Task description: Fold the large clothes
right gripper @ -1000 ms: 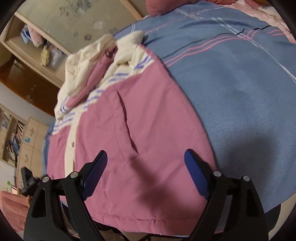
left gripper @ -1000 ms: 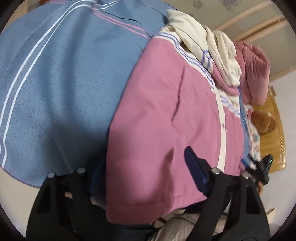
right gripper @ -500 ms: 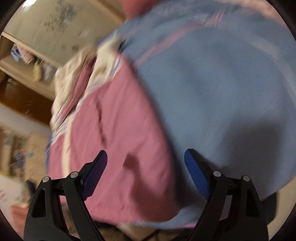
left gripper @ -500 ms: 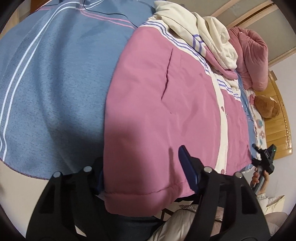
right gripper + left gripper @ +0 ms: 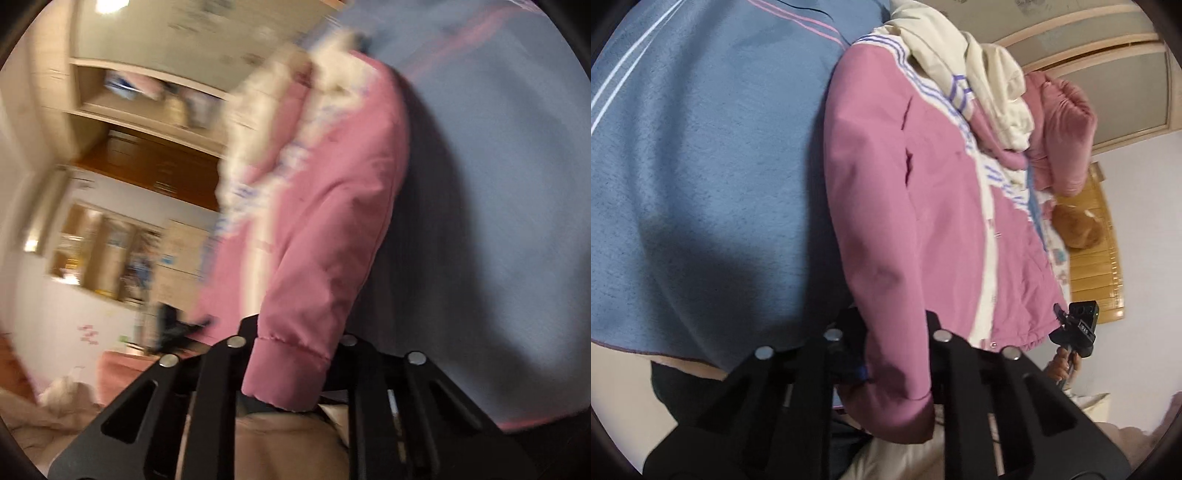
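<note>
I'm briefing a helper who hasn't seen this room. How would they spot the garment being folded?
Look at the bed under the blue blanket with thin white and pink stripes. On it lies the pink jacket, its hem hanging over the near edge. Unlike the rumpled pink quilt behind it, it has a cream hood, purple chest stripes and a cream front placket.

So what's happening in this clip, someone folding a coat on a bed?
A person holding a hand-held gripper in each hand is working on a pink jacket that lies on a blue blanket on the bed. Both have just closed on the jacket's bottom hem: the left hand-held gripper grips one corner, and the right hand-held gripper grips the other. No fold has been made yet; the cream hood lies at the far end.
</note>
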